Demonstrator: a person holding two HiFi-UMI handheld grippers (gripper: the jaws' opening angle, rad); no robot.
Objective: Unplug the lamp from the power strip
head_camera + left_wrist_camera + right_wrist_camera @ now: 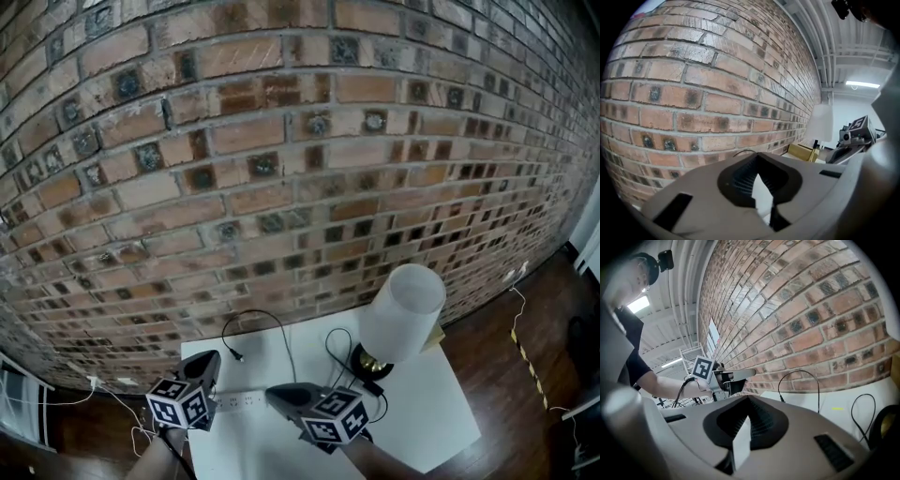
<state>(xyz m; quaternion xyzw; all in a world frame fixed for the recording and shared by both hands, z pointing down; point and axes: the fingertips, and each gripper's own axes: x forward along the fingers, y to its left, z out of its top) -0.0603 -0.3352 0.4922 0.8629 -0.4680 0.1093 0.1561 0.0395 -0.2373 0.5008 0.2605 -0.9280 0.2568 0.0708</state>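
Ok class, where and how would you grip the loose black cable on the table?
I'd grip its small plug end, not the limp loop, probably from straight above: it lies flat on the white table with bare surface around it.

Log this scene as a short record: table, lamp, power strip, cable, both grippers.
table: white, against brick wall
lamp: upright, white shade, table's right rear
power strip: white, lying on table between the grippers
black cable: loops on table, one plug end lying free
left gripper: jaws together, empty
right gripper: jaws together, empty
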